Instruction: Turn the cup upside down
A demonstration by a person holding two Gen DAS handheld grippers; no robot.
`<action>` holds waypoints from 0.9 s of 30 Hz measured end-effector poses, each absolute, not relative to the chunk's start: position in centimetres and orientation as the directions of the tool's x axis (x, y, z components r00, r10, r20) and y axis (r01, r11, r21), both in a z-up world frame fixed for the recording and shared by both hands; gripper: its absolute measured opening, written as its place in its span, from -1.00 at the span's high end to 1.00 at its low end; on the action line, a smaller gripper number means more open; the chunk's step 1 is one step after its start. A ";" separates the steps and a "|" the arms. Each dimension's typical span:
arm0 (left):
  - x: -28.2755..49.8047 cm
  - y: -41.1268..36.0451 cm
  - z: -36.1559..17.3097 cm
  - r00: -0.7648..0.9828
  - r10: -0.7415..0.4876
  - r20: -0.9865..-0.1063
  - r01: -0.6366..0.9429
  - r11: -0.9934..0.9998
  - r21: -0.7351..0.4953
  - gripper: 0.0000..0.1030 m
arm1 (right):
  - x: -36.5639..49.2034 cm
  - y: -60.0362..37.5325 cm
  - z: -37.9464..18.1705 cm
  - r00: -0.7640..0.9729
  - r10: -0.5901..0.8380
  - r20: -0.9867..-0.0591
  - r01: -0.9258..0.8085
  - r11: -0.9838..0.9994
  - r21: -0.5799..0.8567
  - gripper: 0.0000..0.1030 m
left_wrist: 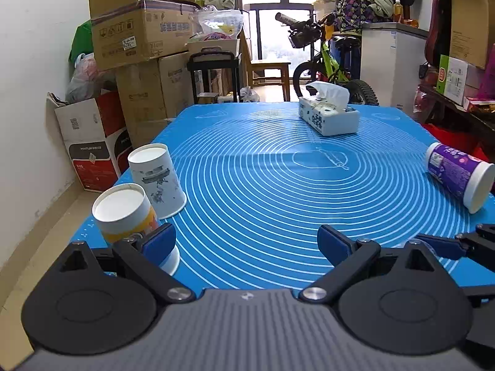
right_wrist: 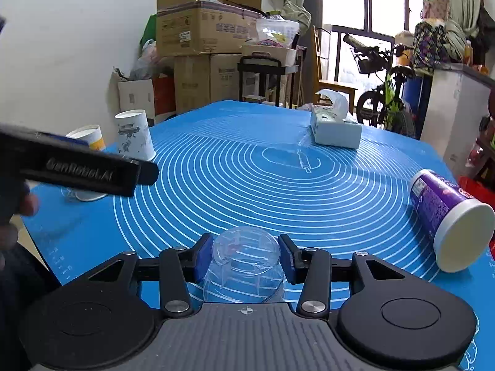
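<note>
1. Near left: yellow cup point(left_wrist: 123, 213) and grey-print cup point(left_wrist: 156, 179) already inverted; left gripper point(left_wrist: 246, 242) wide open, empty.
2. Near centre: right gripper point(right_wrist: 246, 255) clamps clear cup point(right_wrist: 244, 266), base up on blue mat point(right_wrist: 278, 185).
3. Right: purple cup point(right_wrist: 448, 216) on its side, likely unflipped.

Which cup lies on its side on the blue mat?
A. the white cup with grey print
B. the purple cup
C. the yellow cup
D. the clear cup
B: the purple cup lies tipped over at the right edge of the mat.
</note>
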State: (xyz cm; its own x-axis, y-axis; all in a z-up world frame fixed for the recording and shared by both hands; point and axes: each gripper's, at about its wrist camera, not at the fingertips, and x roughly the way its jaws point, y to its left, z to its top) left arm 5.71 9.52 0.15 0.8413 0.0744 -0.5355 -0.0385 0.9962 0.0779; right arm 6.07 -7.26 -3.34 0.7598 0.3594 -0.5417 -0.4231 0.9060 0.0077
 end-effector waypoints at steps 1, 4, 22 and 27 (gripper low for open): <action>5.5 9.5 0.2 0.843 0.068 -0.533 -0.034 0.997 0.073 -0.89 | 5.8 -7.4 -3.2 0.761 0.363 -0.538 -0.425 0.905 0.010 -0.25; 4.5 9.0 0.5 0.847 0.048 -0.529 -0.018 0.998 0.062 -0.89 | 4.6 -7.7 -2.4 0.772 0.359 -0.524 -0.418 0.908 0.006 -0.45; -1.9 5.9 -1.2 0.825 -0.076 -0.559 0.126 0.991 0.052 -0.89 | -3.7 -13.4 -1.9 0.815 0.223 -0.535 -0.237 0.971 0.045 -0.53; -2.6 5.4 -1.6 0.815 -0.084 -0.574 0.137 0.989 0.049 -0.89 | -4.7 -13.7 -2.0 0.814 0.221 -0.538 -0.239 0.970 0.037 -0.53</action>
